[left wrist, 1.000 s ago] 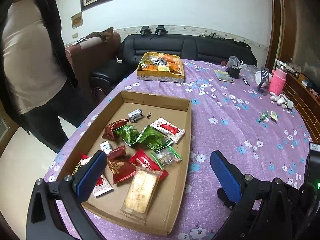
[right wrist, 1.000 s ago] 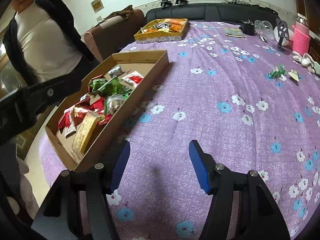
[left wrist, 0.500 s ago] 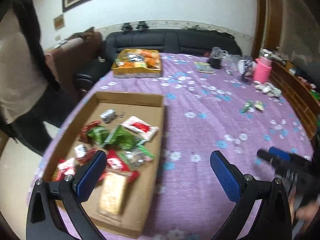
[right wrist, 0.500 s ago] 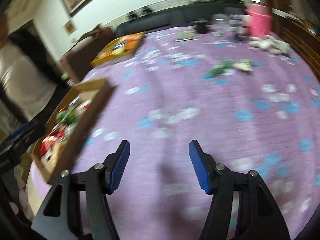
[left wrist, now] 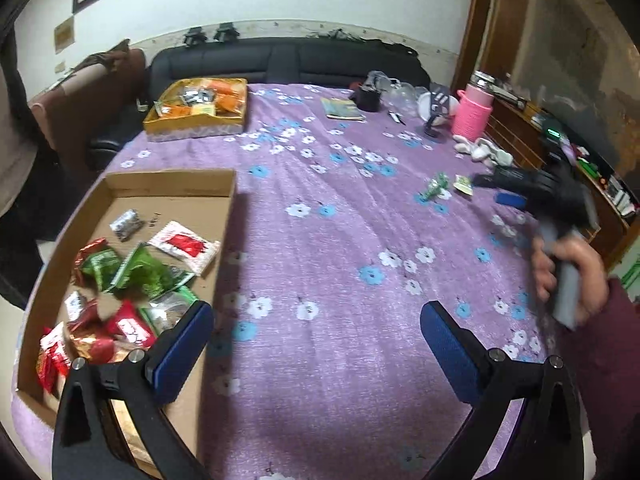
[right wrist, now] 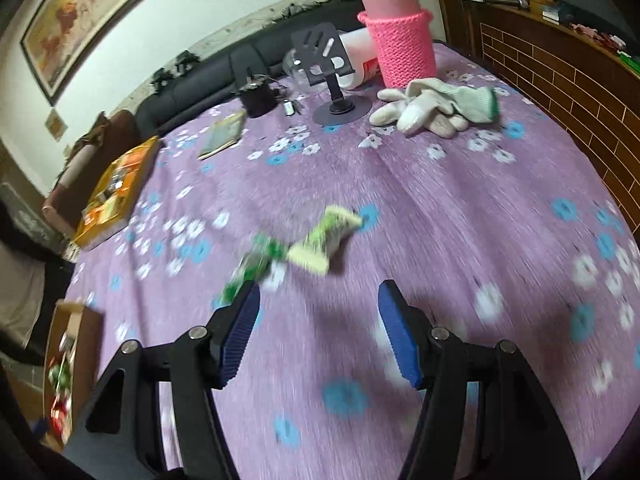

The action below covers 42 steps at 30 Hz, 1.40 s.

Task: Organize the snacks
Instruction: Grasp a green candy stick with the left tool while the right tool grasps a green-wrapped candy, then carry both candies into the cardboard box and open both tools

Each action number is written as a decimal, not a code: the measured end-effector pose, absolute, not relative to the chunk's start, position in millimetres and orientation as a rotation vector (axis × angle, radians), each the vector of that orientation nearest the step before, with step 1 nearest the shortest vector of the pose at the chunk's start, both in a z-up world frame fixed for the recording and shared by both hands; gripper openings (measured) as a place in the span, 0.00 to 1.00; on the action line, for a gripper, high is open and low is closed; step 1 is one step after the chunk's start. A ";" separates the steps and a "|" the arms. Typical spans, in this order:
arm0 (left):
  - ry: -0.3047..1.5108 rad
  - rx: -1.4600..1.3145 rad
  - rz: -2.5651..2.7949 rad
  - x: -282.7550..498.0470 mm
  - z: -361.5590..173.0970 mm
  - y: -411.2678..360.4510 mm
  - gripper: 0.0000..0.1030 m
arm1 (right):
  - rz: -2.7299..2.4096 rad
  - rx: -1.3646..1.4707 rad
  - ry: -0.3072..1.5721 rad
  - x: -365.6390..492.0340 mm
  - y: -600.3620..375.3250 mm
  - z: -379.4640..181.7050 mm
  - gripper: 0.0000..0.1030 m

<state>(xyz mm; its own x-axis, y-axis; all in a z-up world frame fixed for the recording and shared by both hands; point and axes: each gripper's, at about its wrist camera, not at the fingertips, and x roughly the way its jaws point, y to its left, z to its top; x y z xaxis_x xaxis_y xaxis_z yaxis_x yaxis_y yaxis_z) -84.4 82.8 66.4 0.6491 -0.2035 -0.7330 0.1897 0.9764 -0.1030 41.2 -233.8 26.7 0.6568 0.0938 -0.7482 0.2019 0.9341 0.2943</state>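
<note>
A shallow cardboard tray (left wrist: 172,178) at the table's left holds several snack packets (left wrist: 132,268) in red, green and white. My left gripper (left wrist: 316,336) hovers open over the purple cloth just right of the tray, nothing between its fingers. Two loose green and pale snack packets (right wrist: 320,240) lie on the cloth; in the left wrist view these packets (left wrist: 440,188) sit far right. My right gripper (right wrist: 320,324) stands open just short of them, empty. In the left wrist view the right gripper (left wrist: 504,190) is blurred, held by a hand (left wrist: 576,272).
A yellow box of snacks (left wrist: 200,108) stands at the far left edge. A pink knitted bottle (right wrist: 396,36), white gloves (right wrist: 436,104), a black phone stand (right wrist: 332,76), a dark cup (right wrist: 258,98) and a booklet (right wrist: 224,134) crowd the back. A person (left wrist: 16,152) stands left.
My right gripper swept rightward from beside the cardboard tray to the loose green packets. The left gripper drifted right, off the tray and over the cloth. Both stayed open.
</note>
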 end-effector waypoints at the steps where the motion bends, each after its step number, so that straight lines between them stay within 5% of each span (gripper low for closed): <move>1: 0.840 -0.019 -0.235 -83.6 65.7 82.5 1.00 | -0.082 0.367 0.863 47.9 -232.7 26.0 0.61; 7: 0.848 -0.047 -0.328 -70.7 65.9 78.7 0.99 | -0.149 0.368 0.924 81.9 -228.7 8.3 0.60; 11: 0.851 -0.099 -0.374 -46.2 72.0 71.7 0.99 | -0.164 0.314 0.911 83.2 -223.8 5.3 0.21; 20: 0.821 0.006 -0.480 11.9 75.4 10.5 0.98 | -0.042 0.466 0.804 26.3 -248.3 14.7 0.19; 22: 0.828 0.028 -0.523 26.3 68.6 -6.2 0.84 | -0.018 0.492 0.781 16.1 -252.1 15.8 0.20; 24: 0.880 0.037 -0.559 48.2 55.3 -25.2 0.48 | -0.012 0.505 0.764 10.8 -256.5 15.1 0.20; 25: 0.901 0.033 -0.573 55.8 50.1 -31.5 0.41 | -0.013 0.513 0.761 9.5 -258.7 14.2 0.20; 28: 0.941 0.046 -0.573 77.9 32.1 -53.2 0.37 | 0.017 0.560 0.770 11.9 -266.2 10.4 0.20; 38: 0.951 0.159 -0.608 114.6 6.4 -106.2 0.48 | 0.086 0.627 0.808 17.5 -272.2 2.1 0.20; 40: 0.949 0.186 -0.595 117.2 3.0 -111.5 0.40 | 0.083 0.615 0.802 16.6 -271.1 4.1 0.20; 41: 0.946 0.193 -0.600 116.6 3.3 -111.7 0.22 | 0.082 0.611 0.798 16.1 -270.9 4.9 0.20; 42: 0.955 0.183 -0.609 117.0 3.0 -111.4 0.18 | 0.082 0.608 0.795 15.9 -270.5 5.7 0.20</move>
